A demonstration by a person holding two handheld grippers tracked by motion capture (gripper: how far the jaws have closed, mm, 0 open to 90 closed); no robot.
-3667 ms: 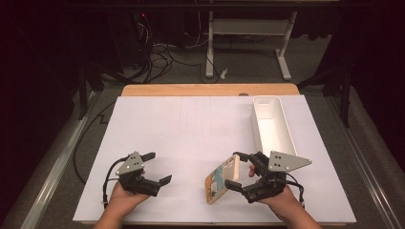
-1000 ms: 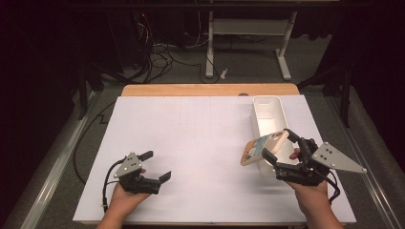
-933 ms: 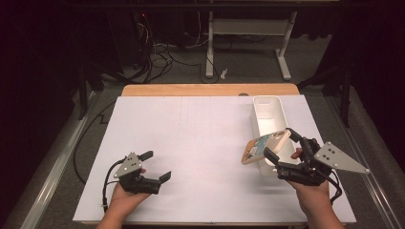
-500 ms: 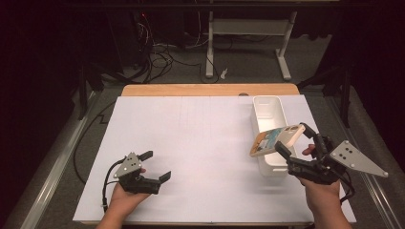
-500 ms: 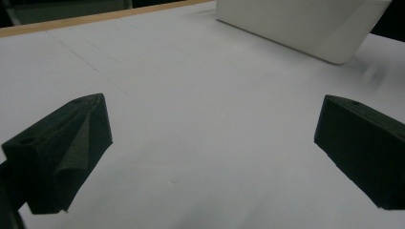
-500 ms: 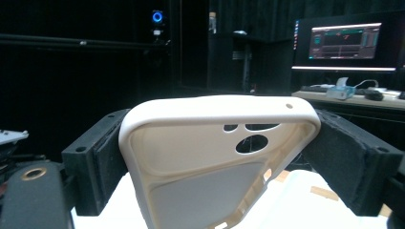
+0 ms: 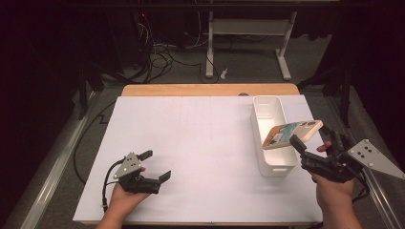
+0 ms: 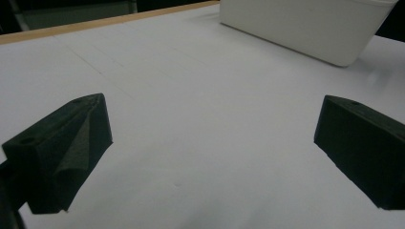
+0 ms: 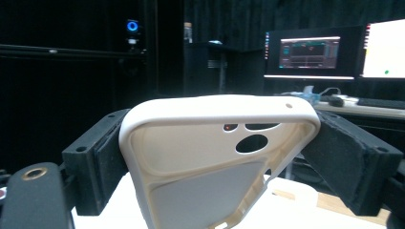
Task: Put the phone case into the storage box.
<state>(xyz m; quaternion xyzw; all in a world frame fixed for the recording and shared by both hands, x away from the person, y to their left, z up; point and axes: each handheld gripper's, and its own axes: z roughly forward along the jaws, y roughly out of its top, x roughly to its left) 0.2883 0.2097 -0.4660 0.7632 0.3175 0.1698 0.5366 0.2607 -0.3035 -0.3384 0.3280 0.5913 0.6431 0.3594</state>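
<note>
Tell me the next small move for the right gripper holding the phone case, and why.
Probably lower it and open. The right gripper is shut on the phone case, which hangs tilted above the white bin, not yet inside. The left gripper rests open on the table, away from it.

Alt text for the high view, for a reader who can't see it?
The right gripper holds a phone case above a white bin at the right of a white table. The left gripper rests open near the front-left edge.
</note>
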